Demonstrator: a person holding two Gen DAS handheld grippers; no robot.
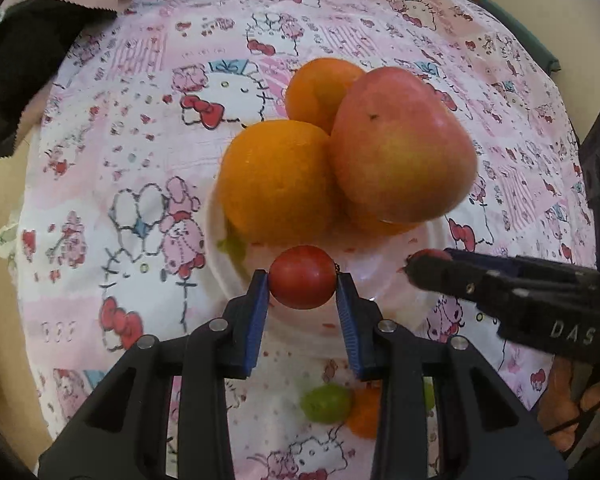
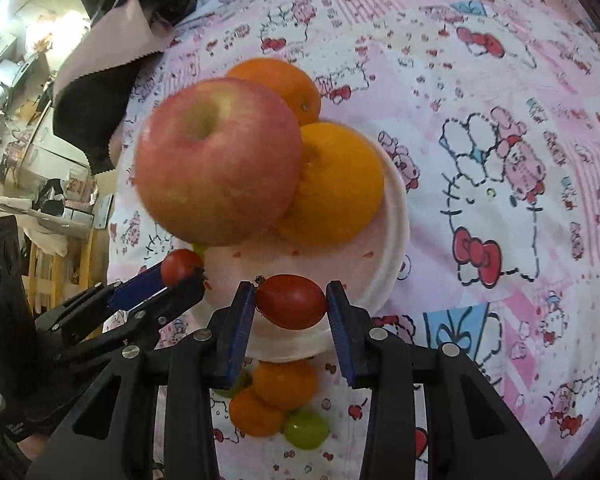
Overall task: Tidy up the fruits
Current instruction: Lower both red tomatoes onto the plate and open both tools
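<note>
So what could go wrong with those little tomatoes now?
The left gripper pinches a round cherry tomato only at its sides, so it might slip or squash. The right gripper holds another tomato the same way. The apple sits piled on oranges on the white plate; a bump could roll it off.

A large red-yellow apple (image 2: 218, 160) leans on two round oranges (image 2: 334, 184) in a white plastic plate (image 2: 396, 216), a third orange (image 2: 282, 84) behind them. Two small red cherry tomatoes hang above the plate's near edge, one (image 1: 302, 277) in each pair of blue-padded fingers, the other (image 2: 291, 301) likewise pinched. Two small tangerines (image 2: 285, 383) and green grapes (image 2: 306, 429) lie together on the patterned cloth just beside the plate.
</note>
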